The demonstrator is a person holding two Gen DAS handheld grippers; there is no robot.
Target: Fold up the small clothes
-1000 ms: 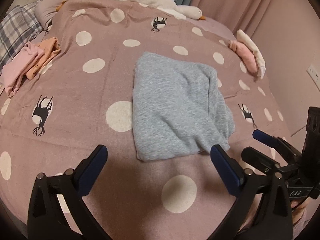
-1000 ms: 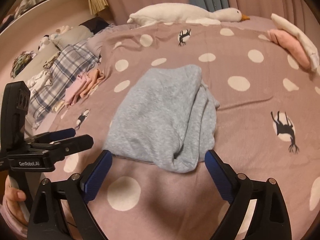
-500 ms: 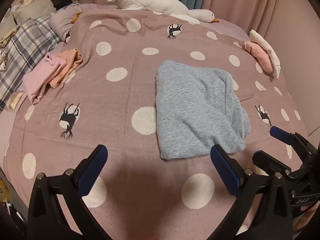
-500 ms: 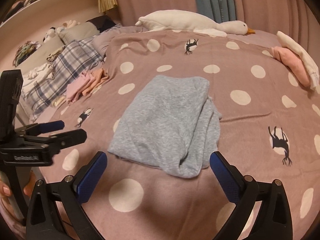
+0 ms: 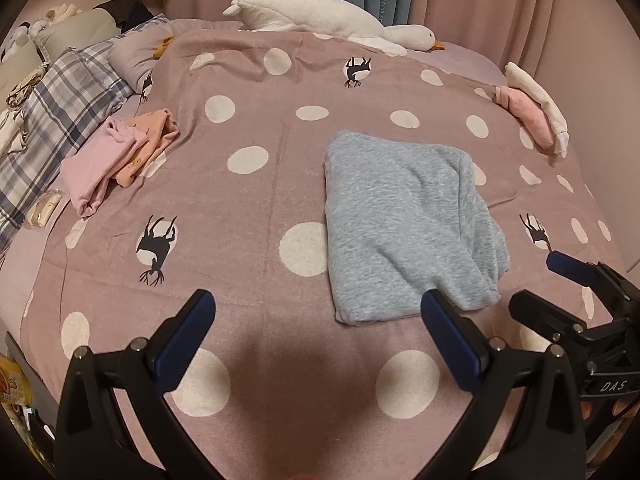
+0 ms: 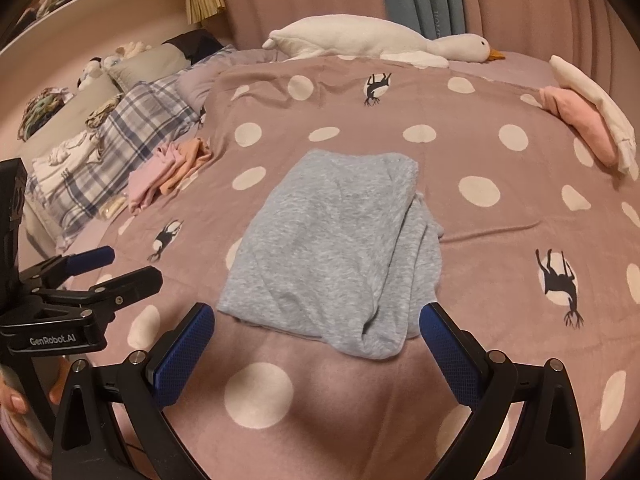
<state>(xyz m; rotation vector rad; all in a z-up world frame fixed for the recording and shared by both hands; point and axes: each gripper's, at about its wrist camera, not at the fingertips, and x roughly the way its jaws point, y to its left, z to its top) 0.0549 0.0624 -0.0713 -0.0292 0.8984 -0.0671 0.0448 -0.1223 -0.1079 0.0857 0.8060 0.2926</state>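
Both grippers empty, jaws spread wide: left gripper and right gripper hover just short of the near edge of the grey garment, not touching it. Garment lies folded into a rough rectangle on the dotted bedspread, its right side bunched in loose stacked layers. Risks, as I judge them: a pinch at that lumpy near-right corner catches only the top layer, so the fold peels open; pads could also snag the bedspread underneath. Pink and orange clothes sit well apart, no interference.
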